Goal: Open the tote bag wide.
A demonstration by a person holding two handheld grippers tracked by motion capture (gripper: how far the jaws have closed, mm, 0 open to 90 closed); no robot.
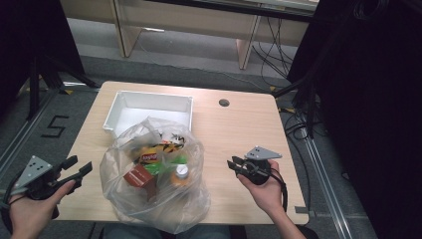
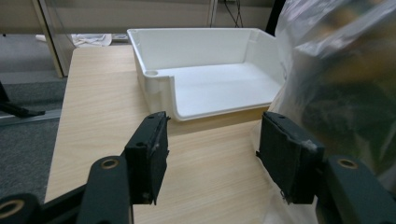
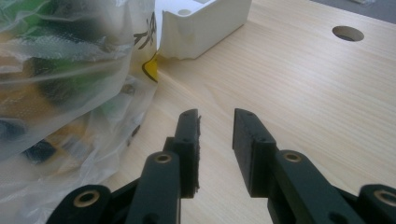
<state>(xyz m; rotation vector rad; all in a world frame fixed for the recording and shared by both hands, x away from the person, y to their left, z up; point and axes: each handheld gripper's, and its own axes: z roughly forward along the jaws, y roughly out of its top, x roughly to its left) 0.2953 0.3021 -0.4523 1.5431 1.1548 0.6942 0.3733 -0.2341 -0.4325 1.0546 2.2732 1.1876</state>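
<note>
A clear plastic bag (image 1: 154, 174) full of snack packets and a bottle sits at the front middle of the table. Behind it rests a white tray (image 1: 127, 102), bare inside. My left gripper (image 1: 79, 167) hovers at the table's front left corner, open, with nothing between its pads (image 2: 149, 154); the bag (image 2: 341, 70) bulges just beside its right jaw and the tray (image 2: 154, 79) lies ahead. My right gripper (image 1: 233, 164) is held to the right of the bag, pointing toward it, open with a narrow empty gap over bare wood (image 3: 216, 140). The bag (image 3: 60, 79) fills the left of that view.
The wooden table (image 1: 239, 129) has a round cable hole (image 1: 224, 102) at the back right. Black curtains and stands flank the table; cables trail on the floor at the right. Bare wood lies between the bag and the right gripper.
</note>
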